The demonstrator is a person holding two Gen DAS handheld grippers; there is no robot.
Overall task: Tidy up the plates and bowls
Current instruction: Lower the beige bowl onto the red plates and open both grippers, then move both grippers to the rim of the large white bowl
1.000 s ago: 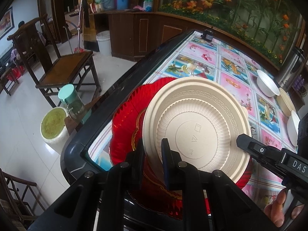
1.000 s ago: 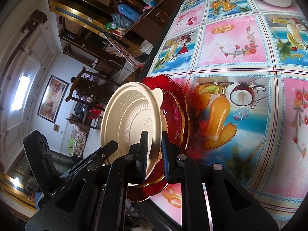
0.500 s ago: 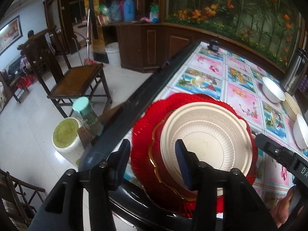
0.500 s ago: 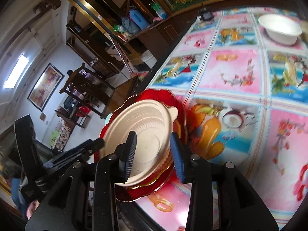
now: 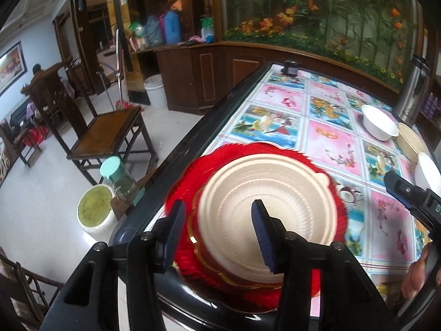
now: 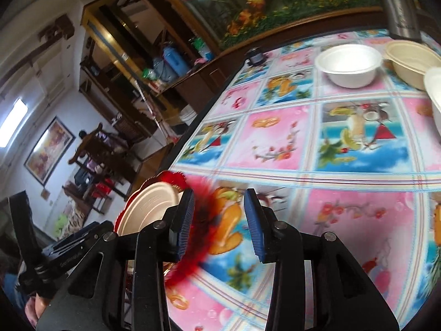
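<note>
Cream against red: the cream plate (image 5: pixel 264 207) lies upside down on the red plates (image 5: pixel 337 215) at the table's (image 5: pixel 193 138) near corner, so that stack looks done. The left gripper (image 5: pixel 217 234) and right gripper (image 6: pixel 219 222) both stand parted, holding nothing. Farther along, the white bowl (image 6: pixel 348 64) and beige bowl (image 6: pixel 413 60) sit unstacked, apparently next.

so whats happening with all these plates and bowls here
A person with tongs in each hand is sorting tableware on a table with a picture cloth. The beige plate lies on the red plates at the near table edge. Both the left tongs and the right tongs are open and hold nothing. A white bowl and a beige bowl wait at the far side.
</note>
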